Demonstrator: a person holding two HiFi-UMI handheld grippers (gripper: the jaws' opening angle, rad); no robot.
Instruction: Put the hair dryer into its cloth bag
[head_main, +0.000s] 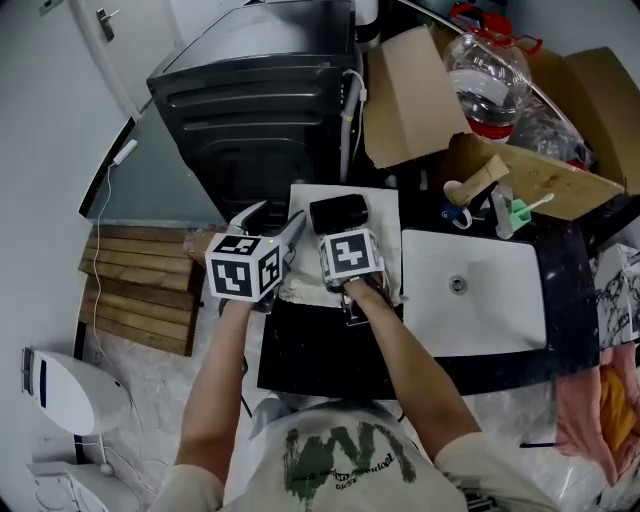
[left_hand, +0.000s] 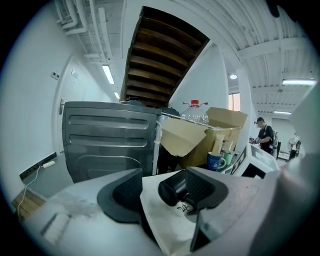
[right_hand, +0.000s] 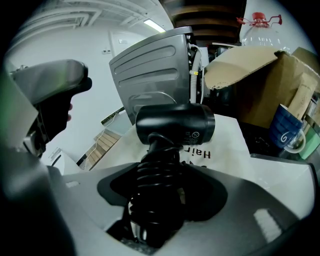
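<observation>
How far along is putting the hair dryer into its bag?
Done: nothing yet; the hair dryer lies on the cloth bag. In hand: the right gripper grips its cord-wrapped handle; the left gripper is open at the bag's edge. Left: open the bag, slide it in.

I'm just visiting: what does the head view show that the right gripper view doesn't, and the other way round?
Head view only: the white rectangular sink basin and the person's bare forearms. Right gripper view only: the black cord coiled round the handle, between the jaws of the right gripper. Both: the black hair dryer, the white cloth bag under it, the dark grey ribbed appliance.
</observation>
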